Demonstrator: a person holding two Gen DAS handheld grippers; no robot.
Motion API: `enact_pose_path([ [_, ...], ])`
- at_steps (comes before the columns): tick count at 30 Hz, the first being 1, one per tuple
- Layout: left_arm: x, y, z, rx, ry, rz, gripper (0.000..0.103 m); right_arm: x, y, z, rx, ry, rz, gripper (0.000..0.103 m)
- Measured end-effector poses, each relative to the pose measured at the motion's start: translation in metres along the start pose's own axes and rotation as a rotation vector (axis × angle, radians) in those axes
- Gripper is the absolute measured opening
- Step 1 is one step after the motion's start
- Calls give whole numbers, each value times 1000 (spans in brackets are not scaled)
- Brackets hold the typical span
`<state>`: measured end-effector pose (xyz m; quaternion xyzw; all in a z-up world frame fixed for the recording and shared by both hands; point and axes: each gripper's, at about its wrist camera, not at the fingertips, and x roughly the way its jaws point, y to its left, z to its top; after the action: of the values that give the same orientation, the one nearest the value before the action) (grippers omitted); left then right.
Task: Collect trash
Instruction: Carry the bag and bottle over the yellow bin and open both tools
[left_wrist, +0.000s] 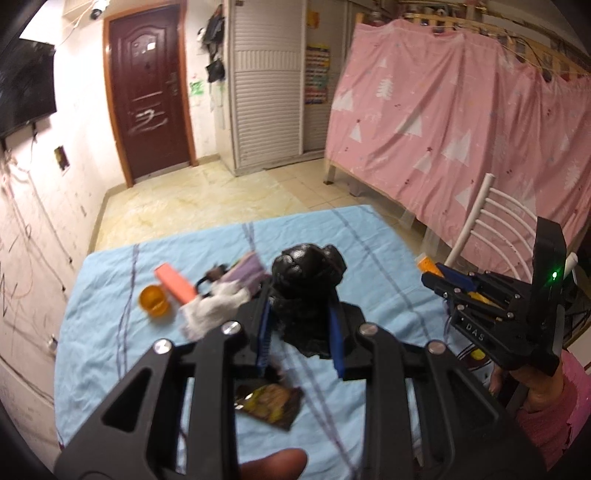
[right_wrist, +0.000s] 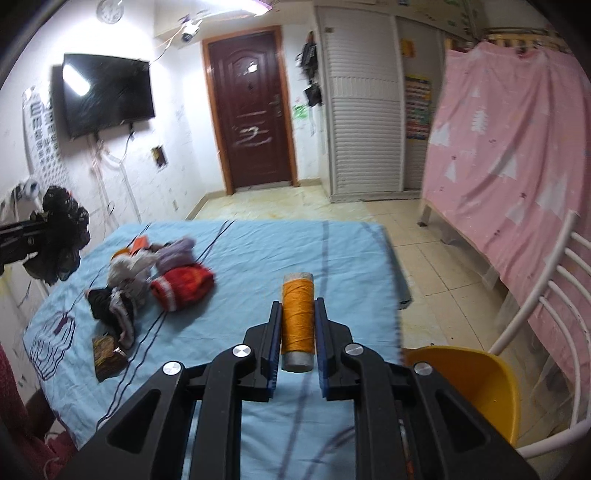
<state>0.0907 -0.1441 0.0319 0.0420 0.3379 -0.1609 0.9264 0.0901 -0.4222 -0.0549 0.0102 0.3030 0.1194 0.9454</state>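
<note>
Now both tongs are loaded and lifted over the blue tabletop, mid-collection.

Left tongs (left_wrist: 301, 328) are closed down on a crumpled black plastic bag (left_wrist: 308, 273), which bulges above the blue pads and hangs below them, clear of the sheet. Right tongs (right_wrist: 297, 339) are clamped on an orange thread spool (right_wrist: 297, 319) standing lengthwise between the pads. Loose items lie on the tabletop (right_wrist: 258, 251): a red knitted piece (right_wrist: 183, 286), a heap of white and purple cloth (right_wrist: 147, 266), a dark snack wrapper (left_wrist: 267, 404), an orange cup (left_wrist: 155, 301) and a pink box (left_wrist: 175, 282). The step appears to be carrying the spool to the bag; next, the spool would need to meet the bag's mouth, which cannot be made out and probably needs opening first.
</note>
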Motion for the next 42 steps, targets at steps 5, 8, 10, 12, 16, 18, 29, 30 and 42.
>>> enact_pose_path([
  [5,11,-30,13,27,2,-32,25,-19,-34,-2,81,-55,-50,10],
  [8,17,-47,18,39,6,-54,25,-30,-58,-5,135,-89,-82,10],
  [10,20,-61,23,52,5,-76,25,-38,-72,-7,163,-108,-108,10],
  [12,23,-76,28,65,4,-96,25,-43,-84,-9,186,-121,-122,10],
  [16,32,-107,37,95,5,-143,25,-49,-100,-12,221,-138,-153,10],
  [18,38,-124,41,113,13,-169,25,-48,-109,-15,236,-134,-183,10],
  [29,78,-193,52,184,78,-212,25,-35,-152,-37,344,-93,-244,11],
  [30,82,-198,52,188,84,-215,25,-34,-153,-36,348,-95,-246,11],
  [42,94,-230,57,217,107,-252,59,-43,-173,-48,418,-104,-289,15],
])
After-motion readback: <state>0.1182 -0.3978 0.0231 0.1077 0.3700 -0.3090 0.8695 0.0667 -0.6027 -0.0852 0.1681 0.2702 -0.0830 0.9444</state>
